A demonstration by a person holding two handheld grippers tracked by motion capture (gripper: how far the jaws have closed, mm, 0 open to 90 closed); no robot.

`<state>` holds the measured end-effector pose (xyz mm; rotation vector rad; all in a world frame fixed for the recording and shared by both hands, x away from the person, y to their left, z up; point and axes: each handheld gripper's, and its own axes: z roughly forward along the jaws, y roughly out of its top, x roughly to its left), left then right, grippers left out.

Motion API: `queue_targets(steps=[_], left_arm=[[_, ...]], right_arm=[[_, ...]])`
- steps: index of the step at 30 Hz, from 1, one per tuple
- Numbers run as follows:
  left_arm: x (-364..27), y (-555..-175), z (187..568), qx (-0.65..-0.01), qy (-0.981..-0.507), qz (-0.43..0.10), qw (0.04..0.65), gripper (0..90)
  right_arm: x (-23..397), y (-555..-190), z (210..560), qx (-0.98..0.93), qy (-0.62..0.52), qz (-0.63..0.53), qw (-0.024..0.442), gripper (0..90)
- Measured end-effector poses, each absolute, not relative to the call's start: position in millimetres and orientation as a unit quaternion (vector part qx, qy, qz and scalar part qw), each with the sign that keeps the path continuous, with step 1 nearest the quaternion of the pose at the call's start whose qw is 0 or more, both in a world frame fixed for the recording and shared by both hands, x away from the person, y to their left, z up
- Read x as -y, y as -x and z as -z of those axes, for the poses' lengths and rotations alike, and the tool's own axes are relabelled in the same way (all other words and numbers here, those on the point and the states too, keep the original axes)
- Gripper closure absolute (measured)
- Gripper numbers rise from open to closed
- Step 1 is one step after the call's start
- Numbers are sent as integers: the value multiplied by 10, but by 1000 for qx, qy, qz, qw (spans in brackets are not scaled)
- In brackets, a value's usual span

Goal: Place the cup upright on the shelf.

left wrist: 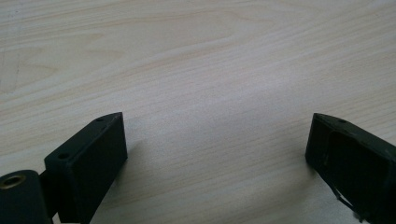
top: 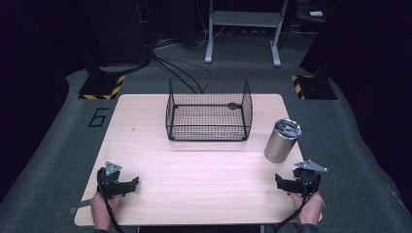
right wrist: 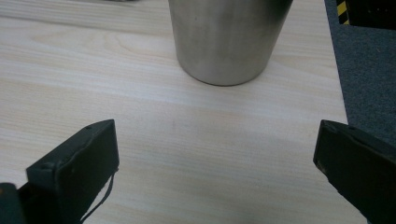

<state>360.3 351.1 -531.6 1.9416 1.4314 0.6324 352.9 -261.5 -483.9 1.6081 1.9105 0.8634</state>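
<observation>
A steel tumbler [top: 282, 140] with a lid stands upright on the wooden table [top: 194, 165], right of the black wire basket [top: 209, 110]. The right gripper view brings the tumbler [right wrist: 229, 37] close, just beyond the jaws. My right gripper [top: 283, 183] rests near the table's front right corner, a short way in front of the tumbler, open and holding nothing [right wrist: 217, 154]. Over at the front left, my left gripper [top: 130, 183] is open too, with bare wood between its jaws [left wrist: 217, 140].
The basket sits at the table's far middle and looks empty. Grey carpet [top: 369, 145] surrounds the table; its right edge lies close to my right gripper. Stand bases with yellow-black tape [top: 102, 86] and a white frame [top: 243, 29] are beyond the table.
</observation>
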Motion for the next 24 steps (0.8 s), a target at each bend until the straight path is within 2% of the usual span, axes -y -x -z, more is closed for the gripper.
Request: queue_targets(steps=[24], left_arm=[[-3504, -3601, 5319, -547, -735, -239, 321, 54]], right_arm=[[2580, -3684, 4415, -700, -569, -338, 268, 0]])
